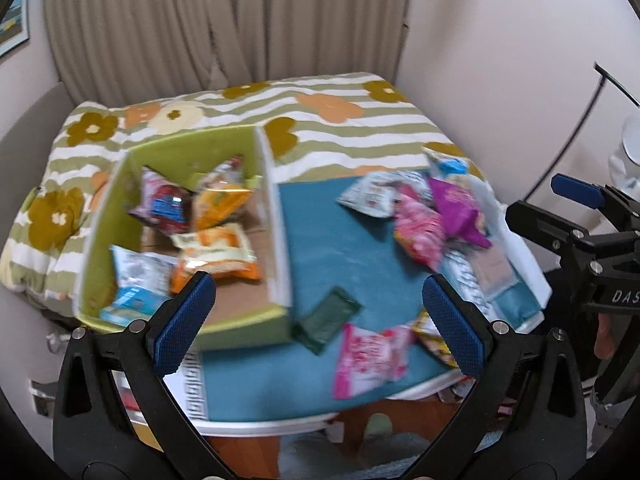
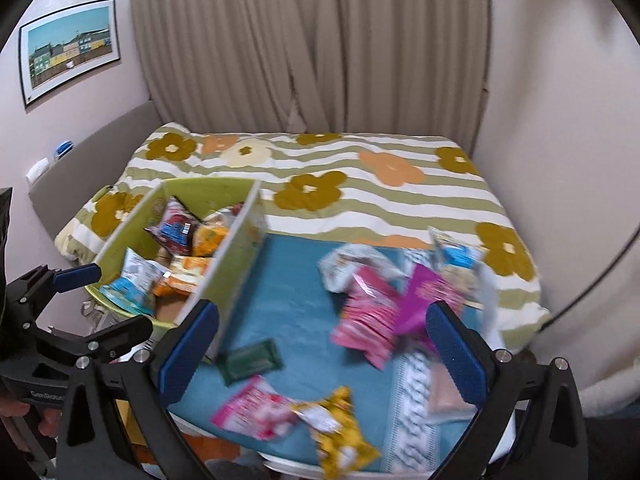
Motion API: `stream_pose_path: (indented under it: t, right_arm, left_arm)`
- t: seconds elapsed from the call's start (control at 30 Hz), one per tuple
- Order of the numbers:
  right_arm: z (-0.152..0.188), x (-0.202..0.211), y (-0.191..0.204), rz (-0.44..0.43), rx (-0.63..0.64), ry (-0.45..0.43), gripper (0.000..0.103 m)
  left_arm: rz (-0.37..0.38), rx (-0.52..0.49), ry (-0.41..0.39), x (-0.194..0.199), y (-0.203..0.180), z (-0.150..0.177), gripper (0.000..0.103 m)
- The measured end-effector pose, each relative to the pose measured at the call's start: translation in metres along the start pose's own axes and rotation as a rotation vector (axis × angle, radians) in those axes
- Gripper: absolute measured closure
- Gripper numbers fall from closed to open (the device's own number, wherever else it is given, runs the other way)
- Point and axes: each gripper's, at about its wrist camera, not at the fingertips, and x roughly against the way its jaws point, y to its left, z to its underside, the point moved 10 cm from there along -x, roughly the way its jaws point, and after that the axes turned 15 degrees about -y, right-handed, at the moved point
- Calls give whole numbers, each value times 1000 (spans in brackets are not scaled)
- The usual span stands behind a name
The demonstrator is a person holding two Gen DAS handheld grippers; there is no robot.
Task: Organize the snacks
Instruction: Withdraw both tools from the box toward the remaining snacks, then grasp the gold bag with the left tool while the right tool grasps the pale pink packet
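Both claws, left (image 1: 318, 312) and right (image 2: 322, 342), gape above scattered snacks (image 2: 366, 316).

Open lane: I see bare blue mat (image 1: 340, 240) between box and pile.
Left block: box wall (image 1: 276, 224).
Right block: snack pile (image 1: 424, 216).
Near edge: green packet (image 1: 326, 320), pink packet (image 1: 370, 358).

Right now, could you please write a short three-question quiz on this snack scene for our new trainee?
1. True or false: the left gripper is shut on a snack.
2. Where does the dark green packet lie: A) inside the green box, B) on the teal mat, C) on the bedspread?
3. Fill in: the packet at the mat's near edge beside the yellow one is ____.

Key: 1 false; 2 B; 3 pink.
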Motion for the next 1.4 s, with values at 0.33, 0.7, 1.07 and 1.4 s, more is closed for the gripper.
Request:
stream_pose_path:
  t: [0.33, 0.7, 1.07, 1.4]
  right_arm:
    - [37, 32, -88, 70, -25, 23, 0]
    - [89, 22, -139, 118, -65, 60, 0]
    - [140, -20, -146, 179, -8, 117, 0]
    - [158, -50, -153, 193, -35, 150, 2]
  left_arm:
    - [72, -13, 76, -15, -98, 47, 1]
    - [116, -52, 193, -48, -143, 105, 1]
    - [154, -5, 266, -99, -164, 150, 1]
    - [149, -25, 299, -135, -173, 165, 9]
